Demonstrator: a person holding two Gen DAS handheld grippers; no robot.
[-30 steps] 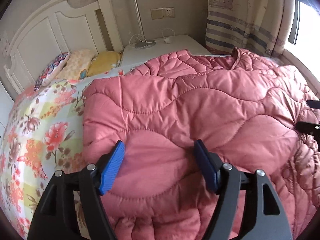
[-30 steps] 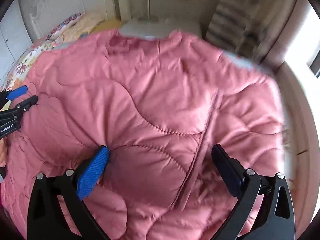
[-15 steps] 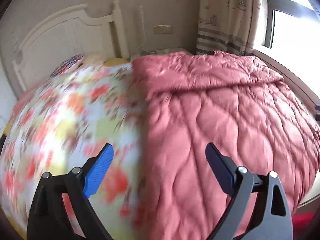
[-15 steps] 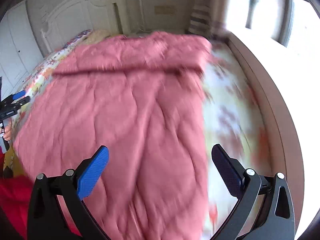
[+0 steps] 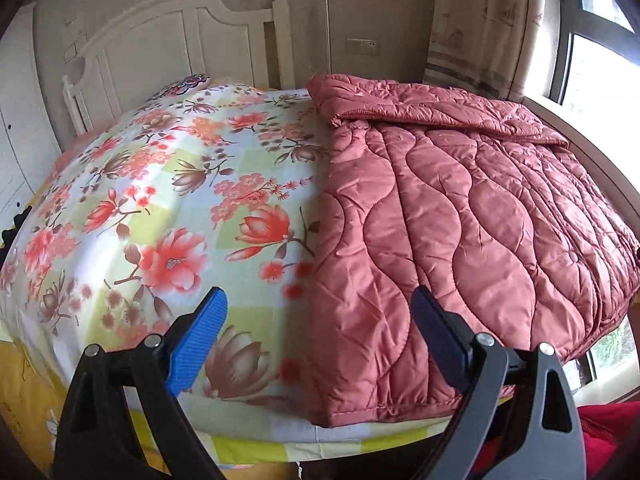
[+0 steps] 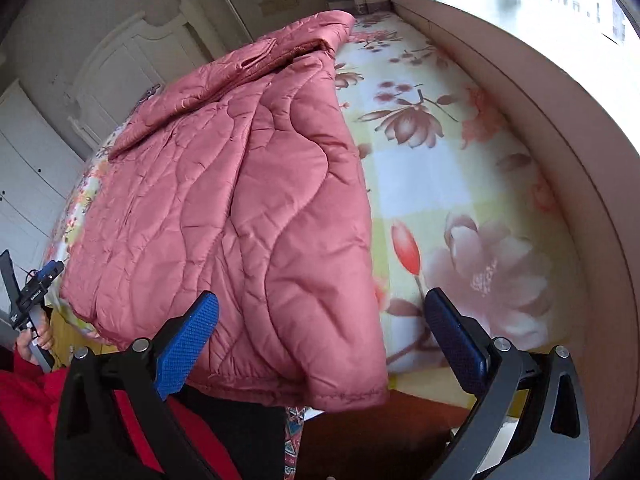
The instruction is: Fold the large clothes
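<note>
A pink quilted coat [image 5: 448,216] lies flat on the bed, its far end folded back over itself; its near hem hangs a little over the foot of the bed. It also shows in the right wrist view [image 6: 236,216]. My left gripper [image 5: 320,332] is open and empty, held back from the foot of the bed near the coat's left hem corner. My right gripper [image 6: 324,336] is open and empty, just in front of the coat's right hem corner. The left gripper also shows small at the left edge of the right wrist view [image 6: 38,280].
The bed has a floral sheet [image 5: 160,208] and a white headboard [image 5: 168,40]. A low wooden ledge [image 6: 560,92] under the window runs along the bed's right side. A curtain [image 5: 480,20] hangs at the back right. Red clothing [image 6: 28,412] is below the grippers.
Both grippers have let go of the coat and pulled back from over it to the foot of the bed. The coat now lies spread lengthwise with its far end folded over.
</note>
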